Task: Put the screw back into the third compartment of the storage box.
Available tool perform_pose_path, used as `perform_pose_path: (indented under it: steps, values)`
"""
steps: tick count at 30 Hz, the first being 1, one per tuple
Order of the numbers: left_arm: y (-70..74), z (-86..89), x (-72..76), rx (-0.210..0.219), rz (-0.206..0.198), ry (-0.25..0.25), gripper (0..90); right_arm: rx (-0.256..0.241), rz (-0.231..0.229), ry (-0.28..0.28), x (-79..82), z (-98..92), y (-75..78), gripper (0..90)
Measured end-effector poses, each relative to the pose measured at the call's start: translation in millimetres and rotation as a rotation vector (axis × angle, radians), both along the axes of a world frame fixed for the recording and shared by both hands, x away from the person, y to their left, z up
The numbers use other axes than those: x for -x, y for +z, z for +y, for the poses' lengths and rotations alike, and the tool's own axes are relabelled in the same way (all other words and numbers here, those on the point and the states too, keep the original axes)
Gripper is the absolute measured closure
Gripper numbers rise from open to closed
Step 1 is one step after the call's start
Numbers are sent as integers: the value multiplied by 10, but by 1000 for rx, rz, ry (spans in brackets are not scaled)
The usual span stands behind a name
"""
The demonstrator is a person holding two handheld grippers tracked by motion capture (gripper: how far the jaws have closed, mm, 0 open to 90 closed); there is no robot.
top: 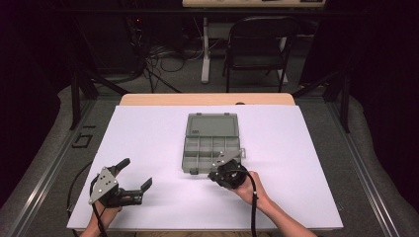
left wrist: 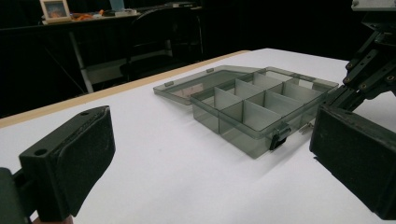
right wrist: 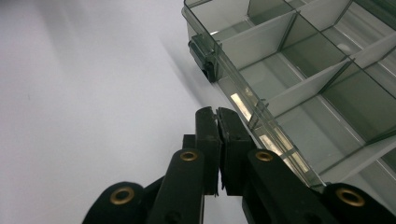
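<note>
Centrally on the white desk (top: 148, 148) lies an open organiser box (top: 211, 154) of smoky translucent plastic, its lid (top: 212, 125) folded flat on the far side and its divided compartments apparently empty. The right gripper (top: 228, 163) sits at the box's near right corner; in the right gripper view its two black fingers (right wrist: 208, 135) are pressed together with nothing visible between them, their tips just beside, possibly touching, the box's near wall (right wrist: 243, 100). Whether contact is actually made cannot be told from these views. The left gripper (top: 136, 175) hovers well apart from the box, off its near left side, its fingers (left wrist: 74, 158) spread wide and holding nothing. The main risk, as a judgement, is that the light box skates across the smooth desk if the closed right fingers push on its wall, since nothing braces it on the opposite side. A push placed off-centre, near the corner, would likely spin the box rather than slide it straight. A second hazard is the small latch (right wrist: 203, 56) on the near wall, left of the right fingertips: a sideways sweep along the wall could snag it. Should the lid be meant to close next, the closed fingertips offer little purchase on its thin edge, and the lid could slip and drop.
</note>
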State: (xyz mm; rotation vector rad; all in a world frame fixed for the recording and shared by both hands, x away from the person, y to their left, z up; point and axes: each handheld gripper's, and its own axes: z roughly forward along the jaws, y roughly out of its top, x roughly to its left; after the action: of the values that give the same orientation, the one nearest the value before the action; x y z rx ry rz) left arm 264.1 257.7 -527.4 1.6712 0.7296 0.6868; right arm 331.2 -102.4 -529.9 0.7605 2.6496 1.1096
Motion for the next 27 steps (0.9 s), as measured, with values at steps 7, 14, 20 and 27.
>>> perform_pose_path:
  steps: [7, 14, 20, 27]
  values:
    - [2, 6, 7, -2, 1, -1, 1, -13, -10, -5, 7, -28, 71, 886]
    - [1, -1, 6, -4, 0, -3, 1, -26, -22, -17, -2, -77, 158, 886]
    - [1, 2, 6, -3, 1, -2, 1, -32, -30, -22, -10, -98, 200, 886]
    - [2, 3, 4, -4, 1, -1, 1, -44, -40, -28, -15, -137, 286, 887]
